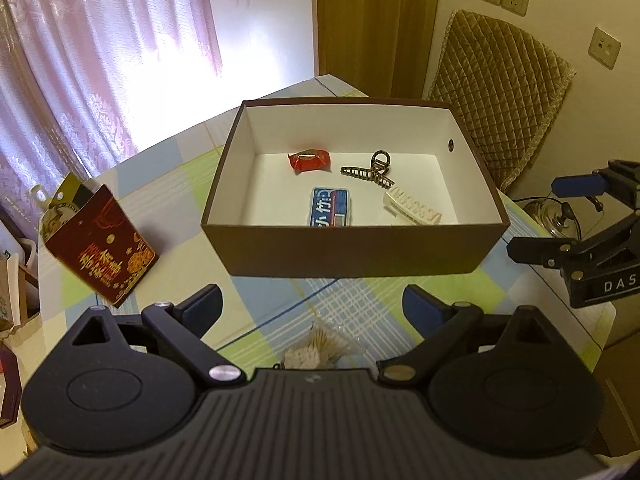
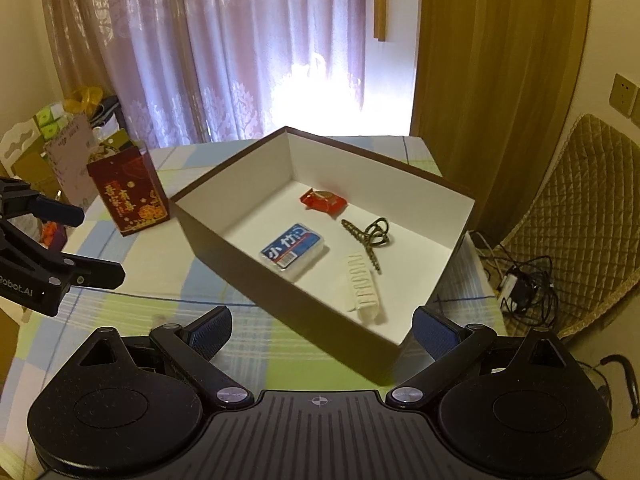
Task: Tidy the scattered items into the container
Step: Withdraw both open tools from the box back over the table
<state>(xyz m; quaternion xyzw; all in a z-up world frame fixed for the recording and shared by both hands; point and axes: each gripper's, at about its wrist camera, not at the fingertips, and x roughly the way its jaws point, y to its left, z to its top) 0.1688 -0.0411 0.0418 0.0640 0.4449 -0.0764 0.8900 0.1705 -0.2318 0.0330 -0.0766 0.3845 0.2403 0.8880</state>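
Now | we hold left gripper (image 1: 312,312) and right gripper (image 2: 322,332) wide, empty | toothpick packet (image 1: 316,350) waits outside box (image 1: 352,248), reachable.

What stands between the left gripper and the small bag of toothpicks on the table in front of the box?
Nothing visible does. The bag of toothpicks lies on the tablecloth just in front of the open left gripper, between its fingers. The box stands beyond it, open on top.
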